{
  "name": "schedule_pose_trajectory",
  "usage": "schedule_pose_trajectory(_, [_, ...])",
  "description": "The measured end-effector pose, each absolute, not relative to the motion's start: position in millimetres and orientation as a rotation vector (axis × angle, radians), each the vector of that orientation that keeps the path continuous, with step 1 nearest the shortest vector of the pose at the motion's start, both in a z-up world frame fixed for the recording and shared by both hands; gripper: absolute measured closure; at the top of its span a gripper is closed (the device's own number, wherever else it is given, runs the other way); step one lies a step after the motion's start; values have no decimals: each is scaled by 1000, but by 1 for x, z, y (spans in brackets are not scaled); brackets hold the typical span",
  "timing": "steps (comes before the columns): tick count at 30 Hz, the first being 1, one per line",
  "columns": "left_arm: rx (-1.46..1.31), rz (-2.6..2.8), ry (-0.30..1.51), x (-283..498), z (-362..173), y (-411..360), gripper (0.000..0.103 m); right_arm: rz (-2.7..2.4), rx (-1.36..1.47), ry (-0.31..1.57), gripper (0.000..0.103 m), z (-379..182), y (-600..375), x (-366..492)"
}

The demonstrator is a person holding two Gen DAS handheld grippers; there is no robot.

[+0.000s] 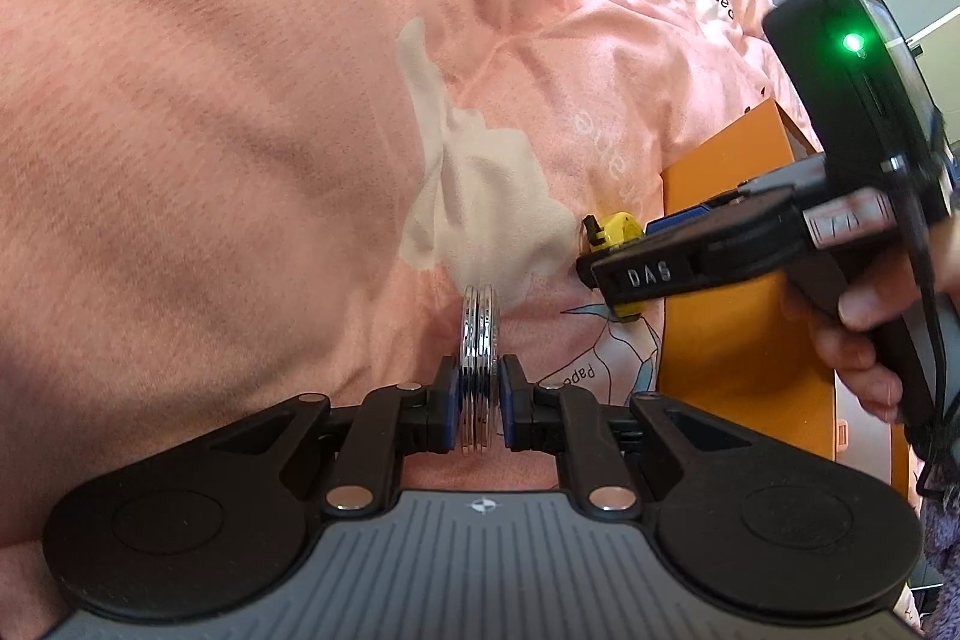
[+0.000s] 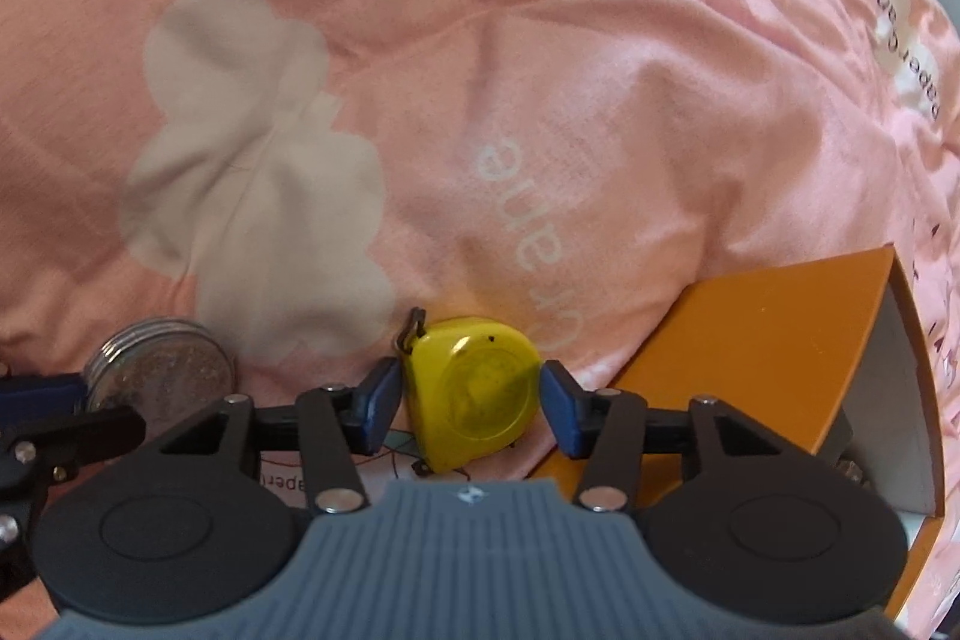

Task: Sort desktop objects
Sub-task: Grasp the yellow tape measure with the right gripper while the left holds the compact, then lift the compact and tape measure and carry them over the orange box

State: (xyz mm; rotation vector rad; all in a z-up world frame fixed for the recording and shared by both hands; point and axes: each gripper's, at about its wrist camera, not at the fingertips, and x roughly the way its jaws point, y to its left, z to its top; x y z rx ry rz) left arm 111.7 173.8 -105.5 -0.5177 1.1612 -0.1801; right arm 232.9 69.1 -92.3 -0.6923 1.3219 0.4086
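Note:
My left gripper (image 1: 478, 394) is shut on a stack of silver round discs (image 1: 478, 340), held edge-on between its blue pads; the discs also show in the right wrist view (image 2: 159, 370) at lower left. My right gripper (image 2: 470, 400) has its blue pads on both sides of a yellow tape measure (image 2: 471, 391) that lies on the pink bedcover; the pads touch or nearly touch its sides. In the left wrist view the right gripper (image 1: 606, 274) sits right of the discs, over the tape measure (image 1: 615, 229).
An orange box (image 2: 774, 340) with a white inside lies to the right of the tape measure, also in the left wrist view (image 1: 732, 334). The pink bedcover (image 2: 540, 70) is wrinkled, with white prints and lettering. A hand (image 1: 870, 340) holds the right gripper's handle.

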Motion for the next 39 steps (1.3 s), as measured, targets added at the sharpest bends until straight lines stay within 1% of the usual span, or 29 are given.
schedule_pose_trajectory(4, [-525, -180, 1165, 113, -107, 175, 88, 409, -670, 1358, 49, -95, 70, 241])
schedule_pose_trajectory(5, [-524, -180, 1165, 113, -107, 175, 88, 410, -669, 1361, 51, -95, 70, 241])
schedule_pose_trajectory(14, [-515, -176, 1163, 113, -106, 174, 88, 461, -576, 1309, 53, -75, 63, 221])
schedule_pose_trajectory(15, [-513, -174, 1161, 113, -106, 174, 88, 479, -545, 1306, 67, -71, 61, 217])
schedule_pose_trajectory(18, [-507, -173, 1158, 113, -105, 172, 88, 487, -491, 1279, 75, -56, 57, 208])
schedule_pose_trajectory(22, [-492, -163, 1151, 112, -103, 169, 88, 506, -430, 1257, 79, -49, 39, 206])
schedule_pose_trajectory(27, [-454, -150, 1118, 105, -90, 163, 88, 522, -372, 1193, 80, -41, 30, 200])
schedule_pose_trajectory(30, [-444, -147, 1090, 102, -80, 161, 88, 546, -288, 1164, 80, -32, 13, 196])
schedule_pose_trajectory(33, [-444, -146, 1057, 98, -66, 159, 88, 565, -204, 1127, 81, -12, -6, 185])
schedule_pose_trajectory(39, [-446, -193, 947, 94, -20, 147, 88, 542, -84, 1007, 81, 35, -54, 163])
